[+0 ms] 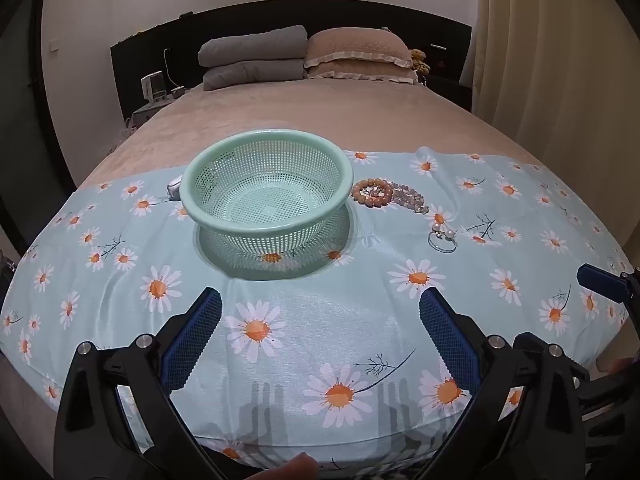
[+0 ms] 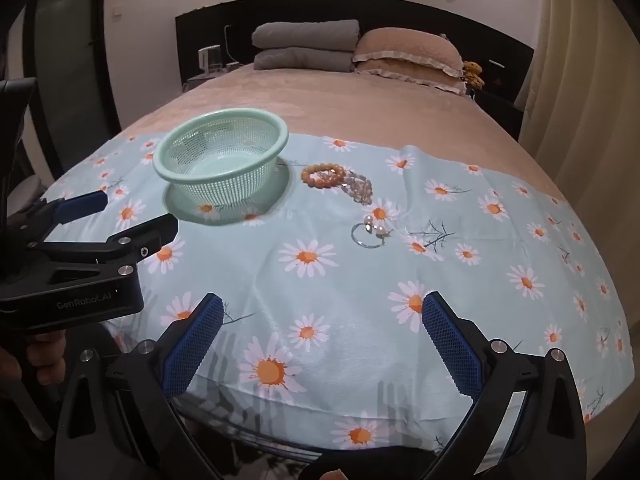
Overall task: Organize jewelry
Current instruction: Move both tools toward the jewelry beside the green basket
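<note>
both tools spread wide, nothing between the pads. left tool (image 1: 320, 312) hangs over the daisy-print cloth (image 1: 328, 304) near the bed's foot edge, angled down, aimed at the basket. right tool (image 2: 322, 316) same posture, a bit further right; in its view the left tool shows side-on at the left edge, with a hand (image 2: 36, 354) around its grip.

mint green perforated basket (image 1: 266, 184) sits upright on the cloth, looks empty through the mesh. small pale object (image 1: 175, 190) just beside its left rim, too hidden to identify.

jewelry is all on the cloth right of the basket, none in it:
- orange bead bracelet (image 1: 372, 193), close to the basket's right side
- pale pink/clear bead bracelet (image 1: 410, 200), touching and partly overlapping the orange one on its right
- thin silver ring piece with pearls (image 1: 443, 238), nearer the tools, apart from the bracelets

cloth lies across a beige bed (image 1: 320, 116); grey folded blankets (image 1: 252, 58) and frilled pillows (image 1: 360, 54) at the dark headboard (image 1: 160, 40).
</note>
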Demonstrator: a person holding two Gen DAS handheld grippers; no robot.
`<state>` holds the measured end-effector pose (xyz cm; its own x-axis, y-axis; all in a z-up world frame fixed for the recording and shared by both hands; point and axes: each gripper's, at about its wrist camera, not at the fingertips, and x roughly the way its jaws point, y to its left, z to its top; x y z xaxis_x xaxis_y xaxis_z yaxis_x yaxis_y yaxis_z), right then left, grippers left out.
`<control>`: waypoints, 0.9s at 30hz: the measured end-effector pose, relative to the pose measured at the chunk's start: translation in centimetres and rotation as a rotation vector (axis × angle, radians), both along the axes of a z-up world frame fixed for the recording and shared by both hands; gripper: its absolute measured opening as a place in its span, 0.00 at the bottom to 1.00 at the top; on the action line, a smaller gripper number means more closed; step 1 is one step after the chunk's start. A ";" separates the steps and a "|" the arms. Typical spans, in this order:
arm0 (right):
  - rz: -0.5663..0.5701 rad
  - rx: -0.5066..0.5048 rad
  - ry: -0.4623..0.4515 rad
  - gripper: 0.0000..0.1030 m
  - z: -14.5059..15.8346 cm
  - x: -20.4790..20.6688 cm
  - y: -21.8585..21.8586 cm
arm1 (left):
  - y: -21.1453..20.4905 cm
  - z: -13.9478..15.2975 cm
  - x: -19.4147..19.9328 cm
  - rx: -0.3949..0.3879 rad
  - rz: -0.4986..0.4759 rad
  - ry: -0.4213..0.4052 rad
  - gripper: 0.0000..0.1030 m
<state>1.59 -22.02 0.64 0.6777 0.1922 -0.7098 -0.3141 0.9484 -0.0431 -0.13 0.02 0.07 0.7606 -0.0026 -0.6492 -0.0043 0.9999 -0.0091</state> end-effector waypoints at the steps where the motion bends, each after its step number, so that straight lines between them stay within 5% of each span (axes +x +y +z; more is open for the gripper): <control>1: 0.002 0.006 -0.005 0.93 0.0 0.0 0.0 | 0.0 0.0 -0.1 0.002 -0.003 0.001 0.94; 27: 0.012 -0.036 -0.001 0.93 0.0 0.0 0.3 | -0.6 0.2 0.2 0.034 -0.012 0.003 0.94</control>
<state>1.56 -21.67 0.68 0.6759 0.1752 -0.7159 -0.3257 0.9423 -0.0769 0.05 -0.53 0.31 0.7587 0.0105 -0.6514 0.0076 0.9997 0.0249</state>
